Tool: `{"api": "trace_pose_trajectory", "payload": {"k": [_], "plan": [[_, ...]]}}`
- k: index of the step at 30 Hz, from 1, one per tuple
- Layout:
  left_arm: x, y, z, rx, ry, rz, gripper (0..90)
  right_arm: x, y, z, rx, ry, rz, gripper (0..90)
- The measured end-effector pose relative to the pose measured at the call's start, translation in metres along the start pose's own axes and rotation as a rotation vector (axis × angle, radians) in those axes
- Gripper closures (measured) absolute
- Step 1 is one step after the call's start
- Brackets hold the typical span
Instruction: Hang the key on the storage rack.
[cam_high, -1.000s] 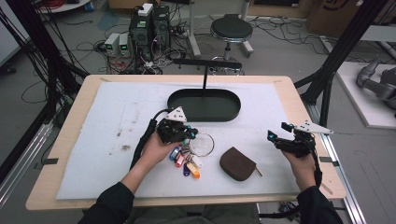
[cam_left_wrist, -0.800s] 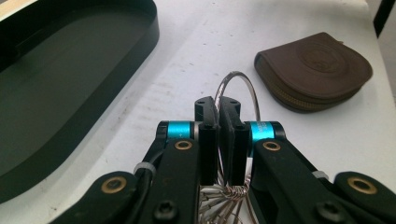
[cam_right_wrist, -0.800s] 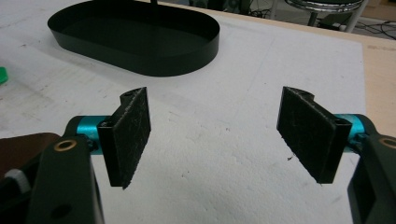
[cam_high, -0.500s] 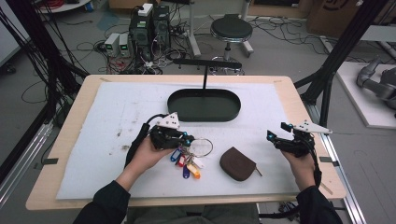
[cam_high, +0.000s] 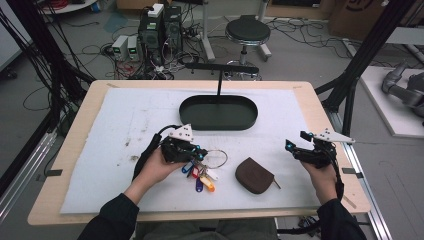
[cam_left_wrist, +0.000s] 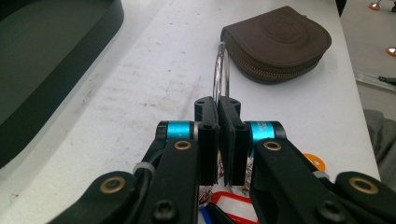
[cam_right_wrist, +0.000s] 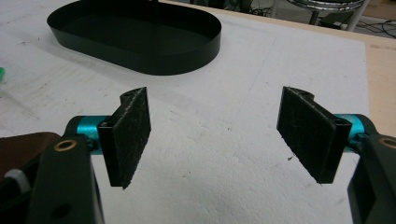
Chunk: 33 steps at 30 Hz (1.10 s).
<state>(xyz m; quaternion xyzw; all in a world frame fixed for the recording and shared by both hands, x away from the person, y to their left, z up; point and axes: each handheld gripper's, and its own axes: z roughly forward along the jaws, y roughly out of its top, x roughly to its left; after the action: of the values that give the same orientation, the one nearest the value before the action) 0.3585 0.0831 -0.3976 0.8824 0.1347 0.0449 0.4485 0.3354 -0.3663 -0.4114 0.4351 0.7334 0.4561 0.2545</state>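
Note:
A metal key ring (cam_high: 216, 159) with several coloured key tags (cam_high: 202, 176) lies on the white mat. My left gripper (cam_high: 200, 156) is shut on the ring. In the left gripper view the ring (cam_left_wrist: 220, 70) stands on edge, pinched between the closed jaws of that gripper (cam_left_wrist: 217, 105), with a red tag (cam_left_wrist: 229, 203) below. A brown zip pouch (cam_high: 255, 175) lies just right of the keys and appears beyond the ring as well (cam_left_wrist: 278, 42). My right gripper (cam_high: 295, 146) is at the mat's right side. It is open (cam_right_wrist: 219, 135) with nothing between its pads.
A black oval tray (cam_high: 218, 112) with an upright post and crossbar sits at the back middle of the mat; its wall shows in both gripper views (cam_left_wrist: 51, 51) (cam_right_wrist: 135, 32). The pouch's edge (cam_right_wrist: 23, 149) lies left of the right gripper. The table edge is close on the right.
My left gripper has shifted a little toward the near side of the table, still shut on the ring. The right gripper has not moved.

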Motion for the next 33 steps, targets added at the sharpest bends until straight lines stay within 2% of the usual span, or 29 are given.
{"api": "trace_pose_trajectory", "payload": {"k": [4, 10, 23, 30, 33], "plan": [[-0.002, 0.001, -0.001, -0.007, 0.003, 0.015, 86.4, 0.000, 0.000, 0.000, -0.001, -0.001, 0.000, 26.5], [-0.002, 0.005, -0.010, -0.060, 0.013, 0.020, 86.5, 0.000, 0.000, 0.000, 0.001, -0.002, 0.006, 26.5], [-0.001, 0.022, -0.040, -0.162, 0.090, 0.041, 86.5, 0.001, 0.000, 0.001, 0.004, -0.006, 0.003, 26.7], [0.001, 0.029, -0.054, -0.186, 0.130, 0.051, 86.5, 0.001, 0.000, 0.001, 0.003, -0.004, -0.002, 26.7], [0.006, 0.036, -0.066, -0.198, 0.159, 0.052, 86.5, 0.001, 0.000, 0.002, 0.006, -0.004, -0.002, 26.7]]}}
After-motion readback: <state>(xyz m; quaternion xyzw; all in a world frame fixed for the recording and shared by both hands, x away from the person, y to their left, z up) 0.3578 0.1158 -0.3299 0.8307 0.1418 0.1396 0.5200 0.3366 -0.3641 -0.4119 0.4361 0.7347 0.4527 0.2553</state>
